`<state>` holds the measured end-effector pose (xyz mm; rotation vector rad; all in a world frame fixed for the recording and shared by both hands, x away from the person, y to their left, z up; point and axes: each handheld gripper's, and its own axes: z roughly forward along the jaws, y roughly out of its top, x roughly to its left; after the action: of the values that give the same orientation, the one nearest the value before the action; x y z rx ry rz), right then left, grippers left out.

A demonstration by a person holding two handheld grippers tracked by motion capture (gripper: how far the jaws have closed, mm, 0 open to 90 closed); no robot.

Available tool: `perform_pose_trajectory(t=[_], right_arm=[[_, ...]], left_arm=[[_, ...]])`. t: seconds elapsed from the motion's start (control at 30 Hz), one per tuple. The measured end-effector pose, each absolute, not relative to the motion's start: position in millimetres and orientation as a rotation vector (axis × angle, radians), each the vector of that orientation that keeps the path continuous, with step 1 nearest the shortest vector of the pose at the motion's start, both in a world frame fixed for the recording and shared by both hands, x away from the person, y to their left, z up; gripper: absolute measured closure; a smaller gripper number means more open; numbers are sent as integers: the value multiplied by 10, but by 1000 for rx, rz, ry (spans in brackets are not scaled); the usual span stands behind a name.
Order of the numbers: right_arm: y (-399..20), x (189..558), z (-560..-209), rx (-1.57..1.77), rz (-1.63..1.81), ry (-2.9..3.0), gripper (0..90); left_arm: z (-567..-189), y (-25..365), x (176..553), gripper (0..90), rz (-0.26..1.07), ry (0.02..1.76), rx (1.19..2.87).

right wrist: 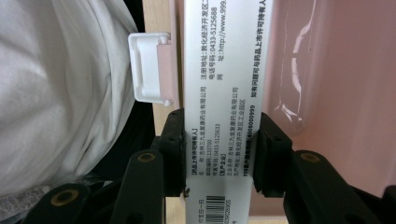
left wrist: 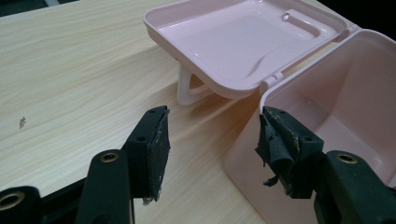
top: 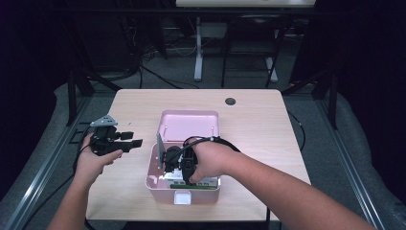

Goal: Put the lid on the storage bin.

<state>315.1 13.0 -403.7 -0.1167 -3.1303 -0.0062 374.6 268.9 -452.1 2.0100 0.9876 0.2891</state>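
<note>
- The right gripper [right wrist: 219, 154] has its two black jaws squeezed tight on a white box [right wrist: 224, 70] with small print and a bar code on it.
- From above, the right gripper [top: 184, 165] points down into the pink case [top: 158, 187], and the white box [top: 201, 182] sits low inside it, near the front wall.
- A white latch [right wrist: 147, 67] sticks out from the front of the pink case, just beside the white box.
- The person's white shirt [right wrist: 60, 93] shows on the near side of the latch.
- The left gripper [top: 131, 143] is held over the table [top: 258, 124], to the left of the pink case. Its jaws are wide apart with nothing between them.
- In the left gripper view, the left gripper [left wrist: 212, 140] is right next to the corner of the pink case [left wrist: 336, 102].
- Behind the case, its pink lid [top: 189, 124] lies open and flat on the table.
- Far back on the table there is a small round hole [top: 230, 101].
</note>
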Motion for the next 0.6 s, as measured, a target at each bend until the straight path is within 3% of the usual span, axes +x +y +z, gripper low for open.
perform_pose_trajectory(t=[0.6], right_arm=[[69, 3275, -4330, -141, -15, -3084, 613]], left_arm=[[-4532, 2677, 3751, 428, 296, 983, 2011]])
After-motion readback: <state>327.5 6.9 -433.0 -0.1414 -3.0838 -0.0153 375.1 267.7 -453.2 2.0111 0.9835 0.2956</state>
